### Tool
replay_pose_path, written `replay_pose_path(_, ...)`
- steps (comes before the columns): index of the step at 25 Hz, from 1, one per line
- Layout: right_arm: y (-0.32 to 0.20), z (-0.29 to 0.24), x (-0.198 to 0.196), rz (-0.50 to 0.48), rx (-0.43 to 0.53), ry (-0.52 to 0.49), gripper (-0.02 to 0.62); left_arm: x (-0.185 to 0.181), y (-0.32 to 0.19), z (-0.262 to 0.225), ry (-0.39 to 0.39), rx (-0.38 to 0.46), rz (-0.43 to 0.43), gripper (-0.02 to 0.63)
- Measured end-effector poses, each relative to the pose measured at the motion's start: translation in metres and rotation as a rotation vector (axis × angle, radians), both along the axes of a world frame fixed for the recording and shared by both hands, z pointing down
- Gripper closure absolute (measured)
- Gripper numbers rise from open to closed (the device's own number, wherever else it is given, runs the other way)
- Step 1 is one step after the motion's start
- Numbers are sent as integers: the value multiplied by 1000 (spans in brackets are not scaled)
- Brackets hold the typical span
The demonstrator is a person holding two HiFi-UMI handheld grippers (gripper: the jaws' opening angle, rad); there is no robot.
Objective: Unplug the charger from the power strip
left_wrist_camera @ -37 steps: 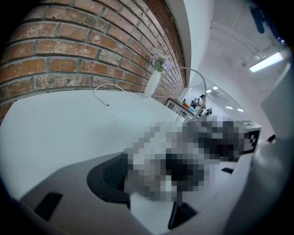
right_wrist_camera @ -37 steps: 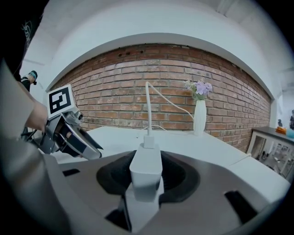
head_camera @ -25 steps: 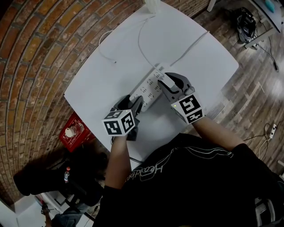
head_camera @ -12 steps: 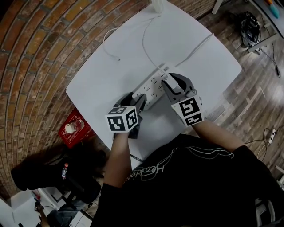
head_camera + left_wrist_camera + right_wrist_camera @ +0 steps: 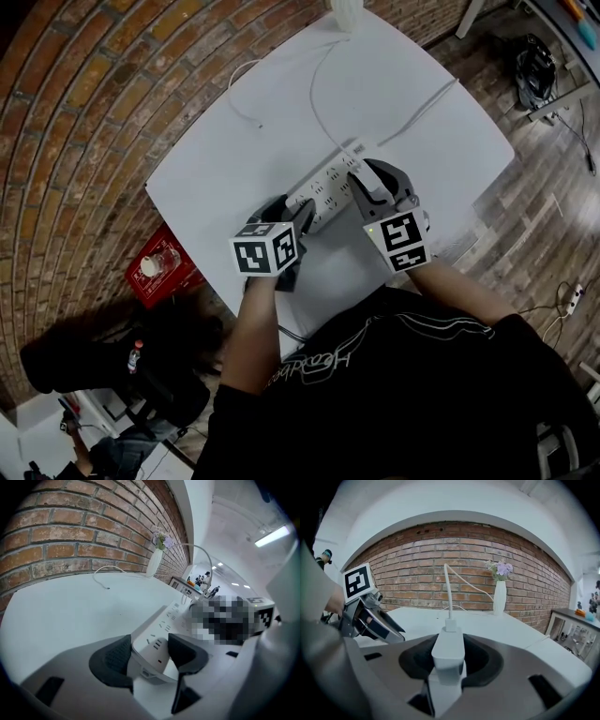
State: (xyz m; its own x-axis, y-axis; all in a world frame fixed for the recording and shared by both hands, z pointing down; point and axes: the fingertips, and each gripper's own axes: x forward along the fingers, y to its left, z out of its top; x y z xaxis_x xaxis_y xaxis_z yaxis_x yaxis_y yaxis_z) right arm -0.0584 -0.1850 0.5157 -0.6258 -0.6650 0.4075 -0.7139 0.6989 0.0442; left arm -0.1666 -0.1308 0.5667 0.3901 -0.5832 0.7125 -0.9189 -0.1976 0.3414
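Right gripper (image 5: pixel 364 178) pinching charger (image 5: pixel 449 644) between its 2 jaws at far end of power strip (image 5: pixel 164 623); cable (image 5: pixel 447 590) rising from charger top. Left gripper (image 5: pixel 149 652) clamping near end of power strip. Best: pulling charger straight off power strip face, no rocking, left clamp pressing down so power strip isn't lifting.

Setting: indoor workroom or lab corner, dressed partly like a home nook.
Evidence: exposed brick wall (image 5: pixel 417 555); wood-plank floor (image 5: pixel 525 206); white counter (image 5: pixel 394 103); vase of flowers (image 5: pixel 500 597); red crate (image 5: pixel 159 277) of bottles on the floor; loose floor cables (image 5: pixel 562 295); ceiling strip light (image 5: pixel 272 535); cluttered shelving (image 5: pixel 574 630) beyond.
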Motion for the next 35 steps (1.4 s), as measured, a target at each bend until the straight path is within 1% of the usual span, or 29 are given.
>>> replay_pose_path(3, 1, 1, -2, 1, 14, 19, 479, -1, 1, 0, -2, -3, -3, 359)
replay_pose_path(5, 1, 2, -2, -8, -9, -12, 479, -3, 1, 0, -3, -3, -4, 359)
replay_pose_path(7, -1, 2, 1, -19, -54, -63, 479, -2, 2, 0, 0, -3, -4, 359)
replay_pose_path(9, -3, 2, 3, -28, -68, -79, 479, -2, 2, 0, 5, -4, -8, 359)
replay_pose_path(13, -2, 0, 2, -15, -48, -53, 479, -2, 1, 0, 2, -12, -16, 359)
replay_pose_path(16, -1, -2, 0, -1, -11, -6, 479, -1, 0, 0, -14, -24, -20, 359)
replay_pose_path(19, 1, -2, -1, -18, 15, 24, 479, -1, 1, -1, -20, -26, -27, 359)
replay_pose_path(20, 2, -2, 0, -25, 6, 14, 479, -1, 1, 0, -19, -27, -26, 359)
replay_pose_path(23, -1, 1, 5, -27, -67, -64, 479, 0, 1, 0, -18, -23, -22, 359)
replay_pose_path(24, -2, 1, 6, -27, -79, -74, 479, -1, 1, 0, -21, -20, -24, 359)
replay_pose_path(26, -1, 1, 4, -26, -70, -56, 479, -2, 2, 0, -27, -16, -30, 359)
replay_pose_path(29, 1, -3, 1, -20, -24, 8, 479, 0, 1, -1, -37, -20, -30, 359)
replay_pose_path(31, 2, -3, 1, -20, -13, 28, 479, 1, 1, -2, -46, -22, -33, 359)
replay_pose_path(33, 2, -1, 1, -26, -30, 11, 479, 0, 2, -2, -53, -19, -37, 359)
replay_pose_path(35, 0, 1, 3, -29, -70, -31, 479, -1, 1, -2, -51, -14, -38, 359)
